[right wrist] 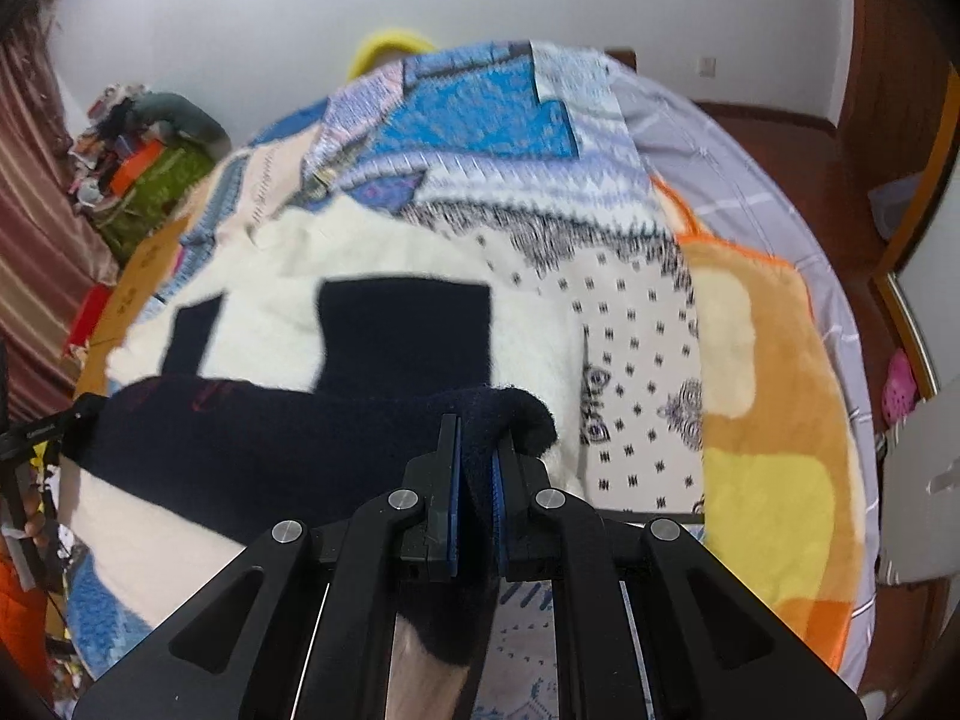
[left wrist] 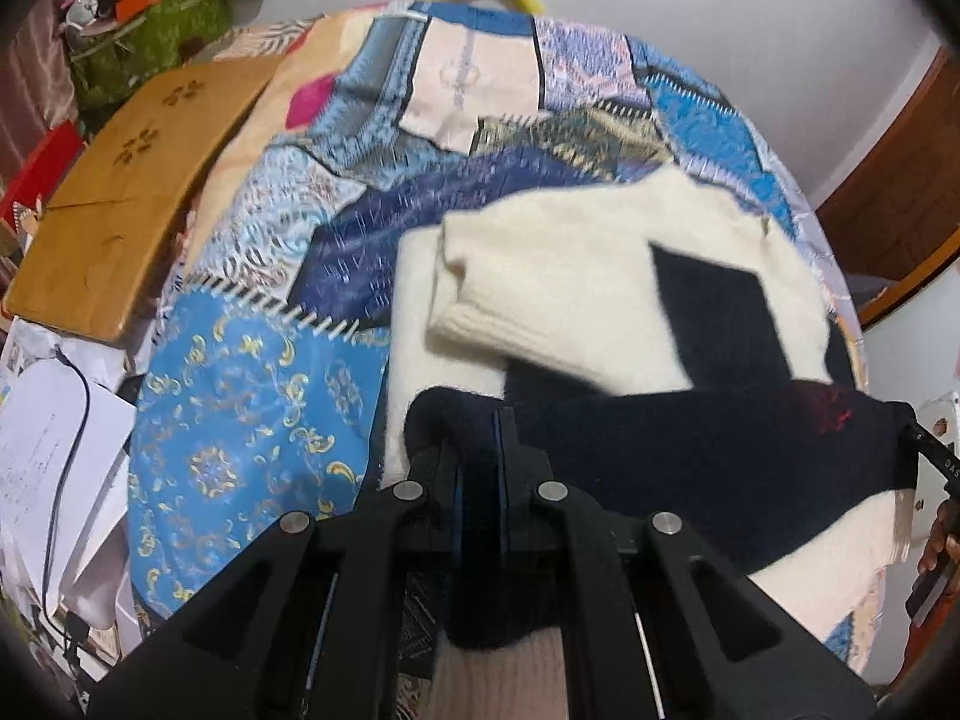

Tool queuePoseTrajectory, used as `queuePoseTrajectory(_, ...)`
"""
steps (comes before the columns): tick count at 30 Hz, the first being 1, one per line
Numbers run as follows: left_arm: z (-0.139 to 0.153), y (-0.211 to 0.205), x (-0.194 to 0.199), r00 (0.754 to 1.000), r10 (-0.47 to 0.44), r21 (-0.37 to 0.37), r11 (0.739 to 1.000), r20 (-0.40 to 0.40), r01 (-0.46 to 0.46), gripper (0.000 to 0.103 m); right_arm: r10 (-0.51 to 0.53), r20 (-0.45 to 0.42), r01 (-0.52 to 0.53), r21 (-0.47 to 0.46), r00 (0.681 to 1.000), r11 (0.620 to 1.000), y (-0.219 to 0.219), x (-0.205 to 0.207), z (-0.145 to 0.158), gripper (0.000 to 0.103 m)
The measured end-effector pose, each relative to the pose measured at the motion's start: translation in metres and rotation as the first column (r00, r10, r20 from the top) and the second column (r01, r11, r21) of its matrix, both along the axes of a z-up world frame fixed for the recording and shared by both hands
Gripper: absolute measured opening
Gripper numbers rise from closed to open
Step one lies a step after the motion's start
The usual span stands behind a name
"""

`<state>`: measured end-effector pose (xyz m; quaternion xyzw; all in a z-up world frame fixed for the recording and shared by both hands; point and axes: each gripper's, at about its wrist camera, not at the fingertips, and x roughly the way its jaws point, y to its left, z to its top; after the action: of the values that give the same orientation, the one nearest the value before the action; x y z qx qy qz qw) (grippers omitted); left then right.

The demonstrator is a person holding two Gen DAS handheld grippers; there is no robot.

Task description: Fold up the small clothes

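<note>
Left gripper [left wrist: 480, 450] and right gripper [right wrist: 477, 450] each pinching the sweater [left wrist: 570, 276] hem — lower hem hidden behind both.

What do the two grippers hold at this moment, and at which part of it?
Both hold the same cream and navy sweater. The left gripper and the right gripper each pinch one end of its lifted navy edge.

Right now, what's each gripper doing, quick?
Left gripper: shut on the sweater's navy band.
Right gripper: shut on the same navy band, at its other end.
</note>
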<state>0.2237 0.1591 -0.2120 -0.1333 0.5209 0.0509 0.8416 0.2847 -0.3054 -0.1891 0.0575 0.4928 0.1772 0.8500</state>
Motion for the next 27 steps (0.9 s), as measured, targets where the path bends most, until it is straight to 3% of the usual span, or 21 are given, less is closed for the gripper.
queuePoseTrajectory(7,0.002,-0.009,-0.002,0.998,-0.060,0.038,0.997,-0.018,0.061,0.009,0.000,-0.027,0.000,0.006,1.000,1.000,-0.003,-0.001,0.000,0.008)
queuePoseTrajectory(13,0.016,-0.008,-0.013,0.998,-0.067,0.023,0.997,-0.012,0.067,0.015,0.010,-0.033,-0.010,0.000,0.999,1.000,-0.007,-0.011,0.011,0.015)
queuePoseTrajectory(16,0.025,-0.009,-0.020,0.998,-0.062,0.047,0.997,0.003,0.062,0.032,0.004,-0.019,-0.004,-0.008,1.000,1.000,-0.012,-0.018,0.017,0.025)
queuePoseTrajectory(18,0.033,-0.009,-0.027,0.998,-0.052,0.083,0.995,0.028,0.050,0.053,-0.002,-0.014,0.002,-0.008,1.000,1.000,-0.016,-0.023,0.021,0.032)
queuePoseTrajectory(21,0.043,-0.008,-0.038,0.997,-0.055,0.097,0.994,0.053,0.050,0.055,-0.013,-0.009,0.013,-0.002,1.000,1.000,-0.021,-0.030,0.026,0.035)
queuePoseTrajectory(27,0.044,-0.006,-0.057,0.998,-0.052,0.048,0.998,0.041,0.050,0.061,-0.013,-0.015,0.013,-0.001,1.000,1.000,-0.025,-0.046,0.030,0.040)
